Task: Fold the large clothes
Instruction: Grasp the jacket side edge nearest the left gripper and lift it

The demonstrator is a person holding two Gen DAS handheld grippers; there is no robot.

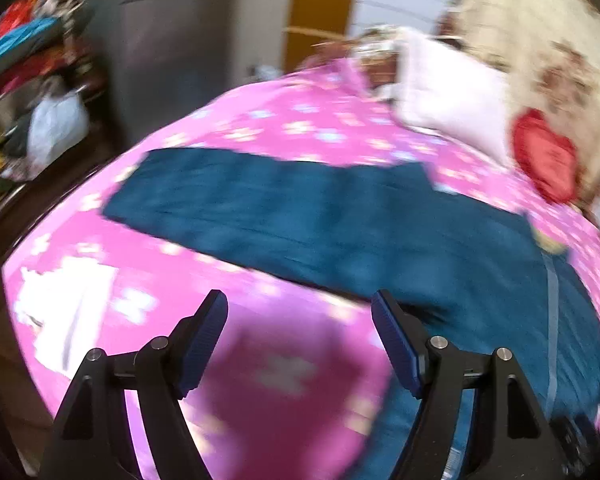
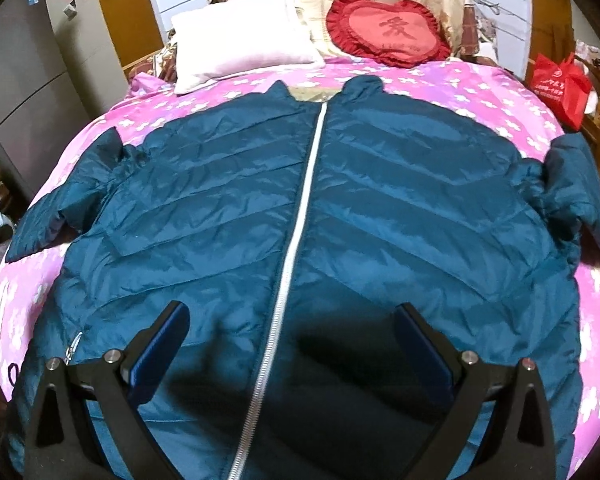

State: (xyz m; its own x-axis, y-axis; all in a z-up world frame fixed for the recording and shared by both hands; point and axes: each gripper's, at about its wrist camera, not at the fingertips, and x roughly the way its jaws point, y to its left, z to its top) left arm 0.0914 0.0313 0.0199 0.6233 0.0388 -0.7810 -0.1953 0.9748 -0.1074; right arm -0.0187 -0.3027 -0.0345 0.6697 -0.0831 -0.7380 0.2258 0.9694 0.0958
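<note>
One teal quilted jacket (image 2: pixel 300 208) lies flat on the pink bed (image 2: pixel 460 84), zipped, sleeves spread toward both side edges. Left hand-held gripper (image 1: pixel 300 312) and right hand-held gripper (image 2: pixel 292 320) both gape empty.

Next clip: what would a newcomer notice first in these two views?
A teal jacket lies spread front-up, zipped, across the pink floral bedsheet, filling the right wrist view. At the head of the bed sit a red heart cushion and a white pillow. Both the left gripper and right gripper hover open.
</note>
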